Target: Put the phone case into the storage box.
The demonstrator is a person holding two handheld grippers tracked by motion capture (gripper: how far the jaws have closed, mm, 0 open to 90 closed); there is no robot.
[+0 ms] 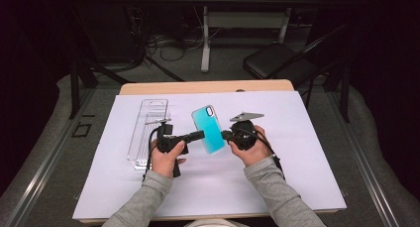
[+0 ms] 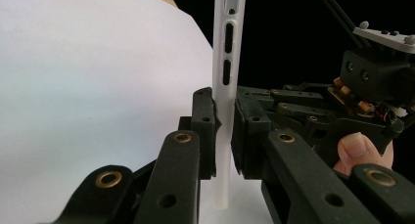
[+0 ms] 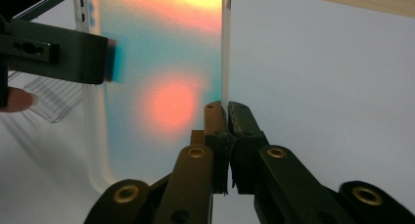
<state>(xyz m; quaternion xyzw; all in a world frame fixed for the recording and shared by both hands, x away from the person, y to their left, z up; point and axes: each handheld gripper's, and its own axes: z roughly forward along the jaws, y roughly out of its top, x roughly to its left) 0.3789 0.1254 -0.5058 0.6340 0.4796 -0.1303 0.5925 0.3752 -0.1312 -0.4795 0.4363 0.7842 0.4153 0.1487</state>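
White paper covers the desk [image 1: 277,187] in front of me, with dark floor and a folding chair beyond it. My left gripper [image 1: 198,136] is clamped on one long edge of the turquoise phone case with a frosted white rim [image 1: 210,129]; in the left gripper view the rim [image 2: 226,87] runs straight up between my closed jaws, its side-button slots facing the camera. My right gripper [image 1: 229,135] is pinched shut on the opposite long edge, and in the right gripper view the translucent back of the case [image 3: 156,77] stands just left of my jaws, glowing teal and orange.

So the case hangs in the air above the middle of the desk, held between the two grippers, which point at each other across its short width. Its long axis runs away from me and leans a little to my left, camera cut-out at the far end. Both hands sit equally close, one on each side.

Farther left, a clear plastic packaging tray [image 1: 147,130] lies on the paper, its long side roughly parallel to the case, just beyond my left hand [image 1: 166,157]. I judge the left gripper the nearer one to carry the case there.
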